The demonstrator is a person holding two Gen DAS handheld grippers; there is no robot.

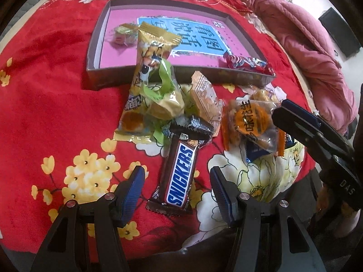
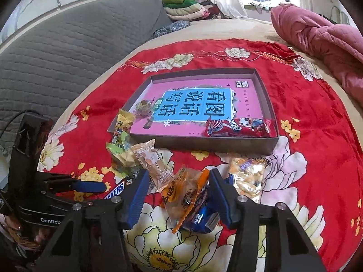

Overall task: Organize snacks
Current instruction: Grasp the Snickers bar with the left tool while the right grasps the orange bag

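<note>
A brown Snickers bar [image 1: 179, 179] lies on the red flowered cloth between the fingers of my left gripper [image 1: 177, 190], which is open with gaps on both sides. My right gripper [image 2: 178, 198] straddles an orange-edged clear packet [image 2: 183, 192] that rests on a blue packet [image 2: 199, 219]; its pads do not clamp the packet, so it is open. Behind sits a pile: a yellow packet [image 1: 149, 52], a green-wrapped sweet [image 1: 165, 95] and a beige packet [image 1: 204, 99]. The shallow box [image 1: 158, 77] holds a red packet [image 1: 247, 64] and a small sweet [image 1: 122, 34].
A clear bag of yellow snacks [image 2: 247, 174] lies right of the right gripper. A pink quilt [image 2: 317, 38] is bunched at the far right, a grey quilted cover [image 2: 68, 45] spreads at the left, and folded clothes [image 2: 186, 4] are stacked at the back.
</note>
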